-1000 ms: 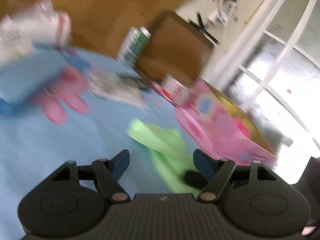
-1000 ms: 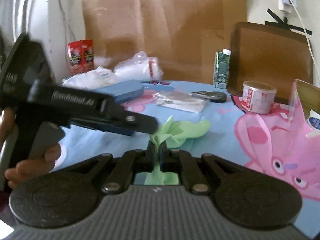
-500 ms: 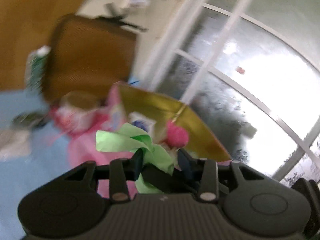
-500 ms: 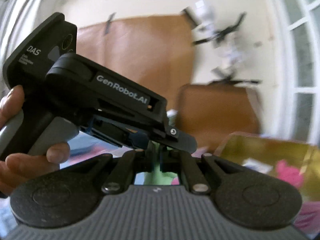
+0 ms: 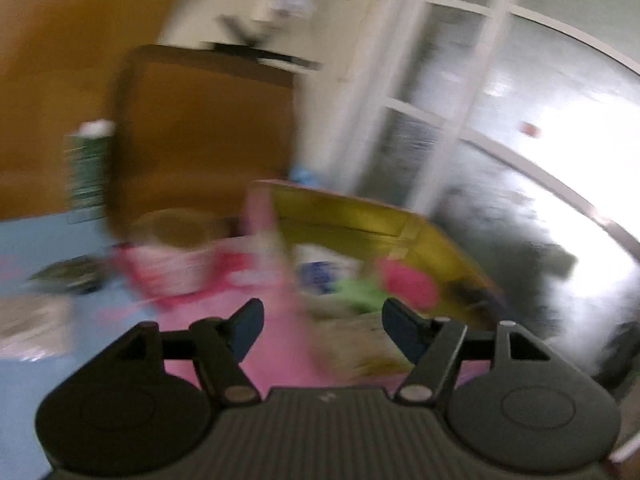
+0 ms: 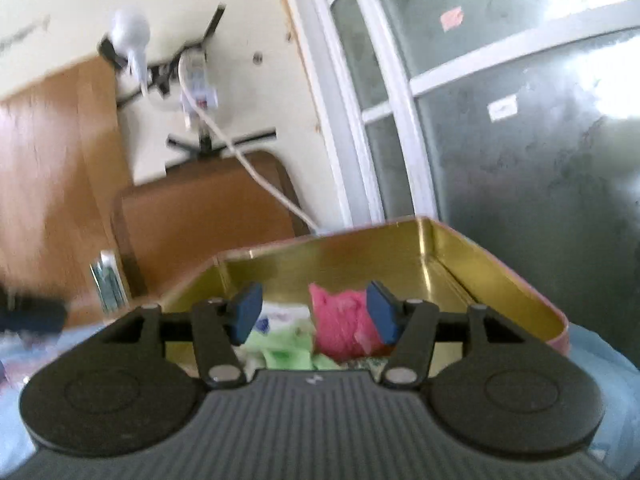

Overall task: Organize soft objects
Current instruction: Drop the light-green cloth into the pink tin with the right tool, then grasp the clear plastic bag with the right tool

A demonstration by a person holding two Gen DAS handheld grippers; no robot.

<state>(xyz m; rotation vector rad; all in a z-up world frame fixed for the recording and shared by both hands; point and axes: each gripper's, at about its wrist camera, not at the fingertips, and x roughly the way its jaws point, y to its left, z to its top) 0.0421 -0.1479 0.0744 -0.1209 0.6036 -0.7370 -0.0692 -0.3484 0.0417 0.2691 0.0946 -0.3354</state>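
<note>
A gold-lined tin (image 6: 460, 264) with a pink outside stands open on the blue tablecloth. A green cloth (image 6: 286, 346) and a pink soft object (image 6: 340, 324) lie inside it. My right gripper (image 6: 312, 314) is open and empty just above the tin's near side. My left gripper (image 5: 322, 326) is open and empty, to the left of the tin (image 5: 360, 216); this view is blurred. There the green cloth (image 5: 356, 290) and the pink object (image 5: 404, 282) show inside the tin.
A red and white can (image 5: 168, 256) and a green carton (image 5: 86, 168) stand left of the tin. A brown board (image 6: 208, 216) leans against the wall behind. A window frame (image 6: 396, 92) rises at the right. A foil packet (image 5: 32, 328) lies far left.
Both grippers held the green cloth and carried it right to the tin. Both have opened, and the cloth now lies in the tin beside the pink object.
</note>
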